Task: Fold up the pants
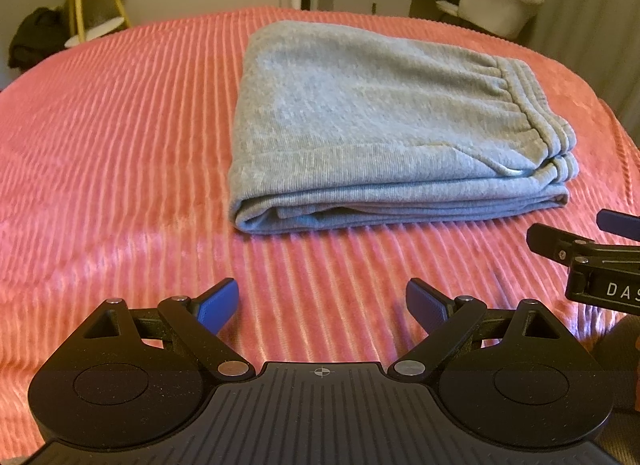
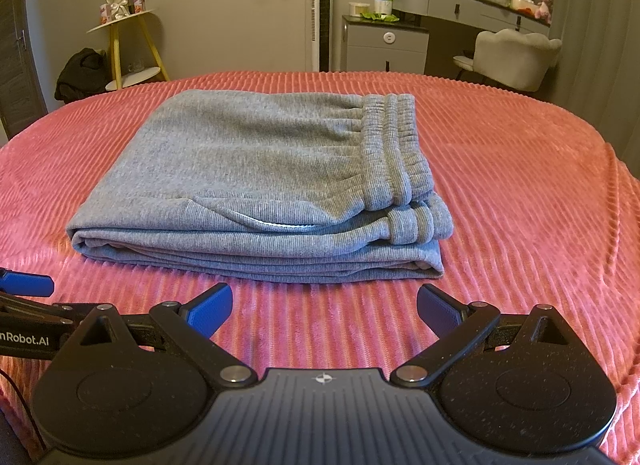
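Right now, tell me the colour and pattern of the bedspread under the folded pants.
Coral pink with raised ribbed stripes: the bedspread, clearest in the right wrist view.

Left gripper [image 1: 322, 305] and right gripper [image 2: 325, 311] share one build — matte black bodies with a ribbed central plate bearing a small white crosshair mark, flanked by two round discs and angled link arms pinned with silver rivets. Each finger [image 1: 218, 305] ends in a blue textured pad [image 2: 440, 313]. White lettering marks the housings — "DAS" on one, "nRobot.AI" on the other, both cut off.
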Tool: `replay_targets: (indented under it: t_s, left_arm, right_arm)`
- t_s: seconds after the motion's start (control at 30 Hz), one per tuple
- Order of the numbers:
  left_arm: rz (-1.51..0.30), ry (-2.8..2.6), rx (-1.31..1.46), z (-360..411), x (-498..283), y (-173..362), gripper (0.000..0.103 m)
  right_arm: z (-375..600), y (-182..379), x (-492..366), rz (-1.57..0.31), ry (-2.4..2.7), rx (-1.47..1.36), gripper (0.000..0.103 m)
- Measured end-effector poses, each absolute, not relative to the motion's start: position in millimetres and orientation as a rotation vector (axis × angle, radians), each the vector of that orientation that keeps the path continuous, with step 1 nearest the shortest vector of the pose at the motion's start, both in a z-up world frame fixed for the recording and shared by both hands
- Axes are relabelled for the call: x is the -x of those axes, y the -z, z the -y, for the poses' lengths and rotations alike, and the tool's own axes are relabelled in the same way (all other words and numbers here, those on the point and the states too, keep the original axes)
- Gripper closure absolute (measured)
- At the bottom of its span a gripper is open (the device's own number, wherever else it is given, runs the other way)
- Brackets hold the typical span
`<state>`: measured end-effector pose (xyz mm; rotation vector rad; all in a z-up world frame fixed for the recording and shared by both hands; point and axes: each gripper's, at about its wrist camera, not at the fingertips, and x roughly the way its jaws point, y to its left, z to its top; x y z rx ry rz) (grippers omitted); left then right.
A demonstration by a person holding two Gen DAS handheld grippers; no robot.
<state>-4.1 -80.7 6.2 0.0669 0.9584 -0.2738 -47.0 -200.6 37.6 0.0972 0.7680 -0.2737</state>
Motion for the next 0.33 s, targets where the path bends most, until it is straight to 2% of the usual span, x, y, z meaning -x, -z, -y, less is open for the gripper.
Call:
replay_targets:
  t_s: [0.33]
  left_arm:
    - [-0.951,0.291,-0.069,81.1,5.0,-6.1,0.009]
  right_arm:
    - [200.2,-37.8,48.5,-0.767,0.275,-0.094,0.004]
